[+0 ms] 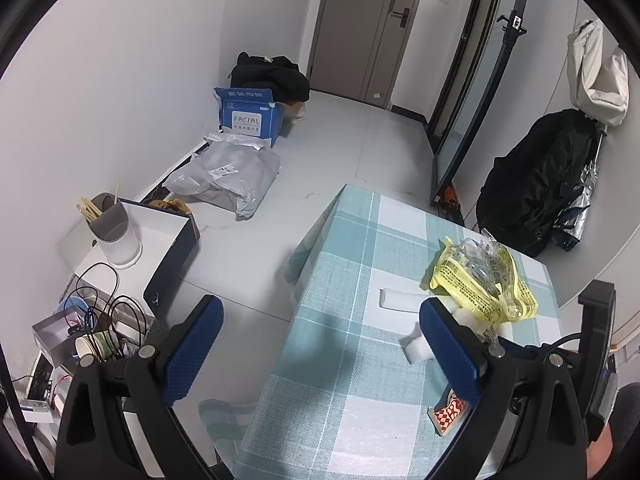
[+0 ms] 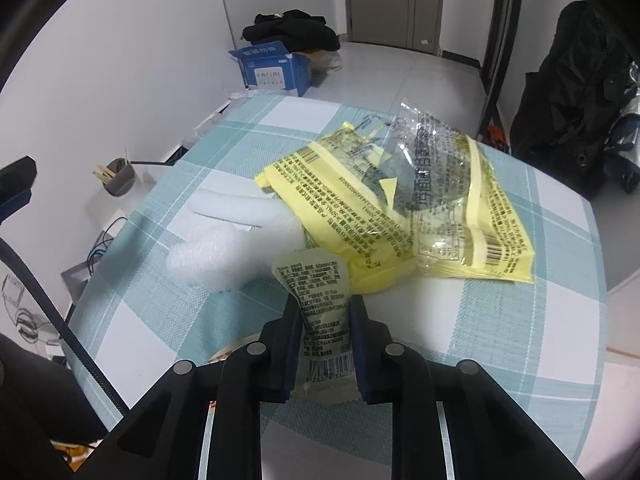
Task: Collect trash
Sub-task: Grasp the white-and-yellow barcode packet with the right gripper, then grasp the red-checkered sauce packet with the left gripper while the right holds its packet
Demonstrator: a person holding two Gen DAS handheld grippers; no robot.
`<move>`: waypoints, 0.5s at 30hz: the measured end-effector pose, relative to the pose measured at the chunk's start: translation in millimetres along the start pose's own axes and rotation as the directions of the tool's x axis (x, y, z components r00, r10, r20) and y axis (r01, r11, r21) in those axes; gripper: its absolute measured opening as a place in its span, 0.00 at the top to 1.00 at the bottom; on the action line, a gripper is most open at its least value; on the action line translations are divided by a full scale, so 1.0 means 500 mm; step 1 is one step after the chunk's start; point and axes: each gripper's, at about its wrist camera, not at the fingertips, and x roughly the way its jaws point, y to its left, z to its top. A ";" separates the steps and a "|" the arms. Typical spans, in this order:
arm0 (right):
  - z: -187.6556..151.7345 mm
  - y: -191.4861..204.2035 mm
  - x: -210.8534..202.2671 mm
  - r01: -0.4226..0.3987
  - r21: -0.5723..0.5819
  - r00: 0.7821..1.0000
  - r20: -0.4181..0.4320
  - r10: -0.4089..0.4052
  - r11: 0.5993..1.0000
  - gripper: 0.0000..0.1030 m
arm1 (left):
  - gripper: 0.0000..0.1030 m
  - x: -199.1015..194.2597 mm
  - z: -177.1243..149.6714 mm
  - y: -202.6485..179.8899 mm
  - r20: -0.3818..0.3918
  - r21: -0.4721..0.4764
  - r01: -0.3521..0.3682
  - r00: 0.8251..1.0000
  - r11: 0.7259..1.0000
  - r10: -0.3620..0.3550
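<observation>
My right gripper (image 2: 325, 312) is shut on a small pale sauce packet (image 2: 316, 296) with printed text and a barcode, held just above the checked tablecloth (image 2: 500, 320). Beyond it lie yellow snack wrappers (image 2: 360, 208), a crumpled clear wrapper (image 2: 432, 152) and white foam pieces (image 2: 224, 240). My left gripper (image 1: 320, 320) is open and empty above the table's left edge. In the left wrist view the yellow wrappers (image 1: 476, 284) and foam pieces (image 1: 400, 300) lie ahead to the right. A red-and-white patterned packet (image 1: 448, 414) lies by the right finger (image 1: 450, 352).
Left of the table on the floor stand a white box with a grey cup of chopsticks (image 1: 114, 228), cables and paper cups (image 1: 92, 344), a grey parcel bag (image 1: 228, 176) and a blue carton (image 1: 250, 116). Black bags (image 1: 536, 184) lean at the right wall.
</observation>
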 end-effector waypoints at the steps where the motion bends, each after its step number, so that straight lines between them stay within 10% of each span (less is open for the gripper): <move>1: 0.000 0.000 -0.004 -0.001 -0.004 1.000 0.003 0.001 1.000 0.79 | 0.06 0.001 -0.001 -0.003 -0.003 0.007 -0.003 1.000 1.000 0.003; 15: -0.021 -0.020 -0.060 -0.049 0.004 0.998 0.028 0.049 0.999 0.79 | 0.06 0.016 -0.010 -0.054 -0.061 0.072 0.035 0.998 0.997 -0.031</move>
